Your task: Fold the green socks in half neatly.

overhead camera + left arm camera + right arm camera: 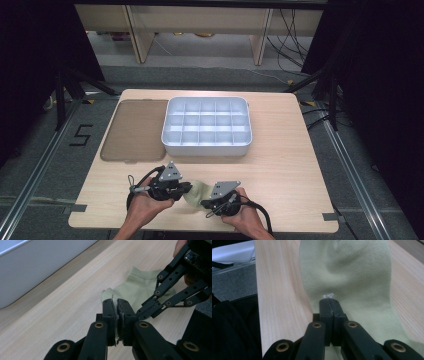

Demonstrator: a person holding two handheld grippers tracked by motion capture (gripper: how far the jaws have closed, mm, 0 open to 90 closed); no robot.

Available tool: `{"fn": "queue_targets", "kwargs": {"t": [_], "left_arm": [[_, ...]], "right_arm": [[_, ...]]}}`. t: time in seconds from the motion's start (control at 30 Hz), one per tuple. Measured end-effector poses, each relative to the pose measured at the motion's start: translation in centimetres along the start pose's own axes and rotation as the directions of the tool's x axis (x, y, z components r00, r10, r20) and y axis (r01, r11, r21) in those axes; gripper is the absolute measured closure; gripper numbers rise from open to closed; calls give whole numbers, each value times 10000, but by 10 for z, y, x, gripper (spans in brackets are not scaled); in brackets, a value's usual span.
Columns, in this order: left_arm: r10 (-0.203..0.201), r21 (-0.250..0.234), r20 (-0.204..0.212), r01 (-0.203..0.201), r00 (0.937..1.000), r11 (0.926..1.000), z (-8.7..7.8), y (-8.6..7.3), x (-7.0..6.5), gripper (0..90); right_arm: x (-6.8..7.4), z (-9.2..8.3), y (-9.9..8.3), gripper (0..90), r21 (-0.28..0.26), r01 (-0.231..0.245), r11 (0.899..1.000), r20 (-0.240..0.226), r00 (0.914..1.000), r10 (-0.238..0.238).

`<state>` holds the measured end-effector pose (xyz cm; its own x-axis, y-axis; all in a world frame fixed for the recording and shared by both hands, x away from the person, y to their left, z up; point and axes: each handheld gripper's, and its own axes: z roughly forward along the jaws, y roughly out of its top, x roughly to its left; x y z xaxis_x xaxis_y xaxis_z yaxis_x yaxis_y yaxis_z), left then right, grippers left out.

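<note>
Low in the high view, the sock (196, 191) stretches between both grippers: left fingers (117, 312) and right fingers (329, 306) pinch opposite ends.

Probably a lab: black curtains (30, 60), floor rails (35, 170), loose cables (292, 45).

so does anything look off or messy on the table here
Nothing stands out. The pale green sock lies rumpled near the table's front edge, pinched by the left gripper and right gripper. The white divided tray sits square and the brown lid lies flat beside it.
</note>
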<state>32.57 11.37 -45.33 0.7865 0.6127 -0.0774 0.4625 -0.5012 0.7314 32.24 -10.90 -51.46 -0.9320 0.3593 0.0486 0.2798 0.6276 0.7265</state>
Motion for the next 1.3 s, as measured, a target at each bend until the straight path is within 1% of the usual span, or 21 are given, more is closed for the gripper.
{"fn": "queue_targets", "kwargs": {"t": [0.13, 0.17, 0.2, 0.27, 0.33, 0.37, 0.4, 0.5, 0.53, 0.6, 0.63, 0.73, 0.8, 0.83, 0.9, 0.97, 1.0, 1.13, 1.17, 1.27, 1.3], "left_arm": [[96, 43, -30, -96, 9999, 9999, 2, 1, -1, 848], [120, 30, 58, -121, 9999, 9999, 2, 1, -1, 848], [101, 33, 72, -101, 9999, 9999, 2, 2, -2, 848], [96, 10, 67, -96, 9999, 10000, 1, 2, -2, 848], [84, 2, 63, -84, 9999, 10000, 1, 3, -2, 848], [56, -51, 73, -55, 10000, 10000, 2, 4, -3, 848], [-1, -24, 23, 1, 10000, 10000, 2, 4, -3, 848], [137, -9, 92, -136, 9999, 9999, 2, 6, -3, 848], [79, -37, 90, -79, 9999, 10000, 2, 6, -3, 847], [76, -47, 122, -76, 9999, 10000, 2, 8, -4, 848], [95, -34, 50, -95, 9999, 9999, 2, 9, -4, 847], [-43, -128, 161, 45, 9999, 9999, 3, 10, -6, 847], [-3, -99, 200, 5, 9998, 10000, 3, 13, -7, 847], [104, -83, 120, -103, 9999, 9999, 4, 15, -7, 847], [89, -123, 236, -86, 9997, 9999, 6, 16, -9, 847], [133, -132, 244, -130, 9996, 9998, 8, 18, -12, 847], [243, -168, 316, -237, 9992, 9996, 10, 21, -15, 847], [275, -241, 329, -267, 9991, 9994, 17, 26, -20, 846], [402, -267, 382, -391, 9985, 9989, 21, 30, -22, 846], [324, -429, 450, -305, 9985, 9986, 29, 35, -25, 847], [270, -484, 539, -244, 9982, 9985, 31, 37, -26, 847]], "right_arm": [[-2, -3, 0, 900, -208, -93, 9997, -92, 9999, 91], [-7, -8, 1, 900, -405, -207, 9990, 9, 9998, 208], [-11, -12, 2, 900, -396, -200, 9990, 247, 9995, 210], [-16, -17, 3, 900, -433, -411, 9982, 446, 9981, 430], [-20, -19, 3, 900, -478, -308, 9984, 571, 9978, 336], [-26, -24, 1, 900, -444, -666, 9968, 828, 9941, 701], [-28, -27, 0, 900, -491, -798, 9956, 908, 9923, 841], [-32, -35, -4, 900, -526, -685, 9963, 1064, 9916, 738], [-34, -39, -6, 900, -488, -663, 9966, 1096, 9914, 713], [-38, -52, -16, 900, -502, -1048, 9932, 1373, 9843, 1108], [-39, -57, -19, 900, -421, -1042, 9937, 1386, 9843, 1090], [-42, -68, -28, 900, -518, -1127, 9923, 1344, 9838, 1187], [-41, -72, -30, 900, -615, -1222, 9906, 1411, 9814, 1299], [-38, -76, -34, 900, -481, -1179, 9919, 1289, 9840, 1232], [-36, -75, -38, 900, -371, -1143, 9928, 1315, 9842, 1182], [-32, -70, -47, 900, 262, -1155, 9930, 1231, 9861, 1114], [-33, -69, -48, 900, 205, -1130, 9934, 1236, 9862, 1097], [-34, -67, -46, 900, 334, -1091, 9935, 1221, 9870, 1043], [-33, -67, -46, 900, 341, -1080, 9936, 1254, 9868, 1030], [-33, -67, -47, 900, 299, -1048, 9940, 1213, 9875, 1005], [-31, -67, -47, 900, 323, -1248, 9917, 1176, 9858, 1202]]}}
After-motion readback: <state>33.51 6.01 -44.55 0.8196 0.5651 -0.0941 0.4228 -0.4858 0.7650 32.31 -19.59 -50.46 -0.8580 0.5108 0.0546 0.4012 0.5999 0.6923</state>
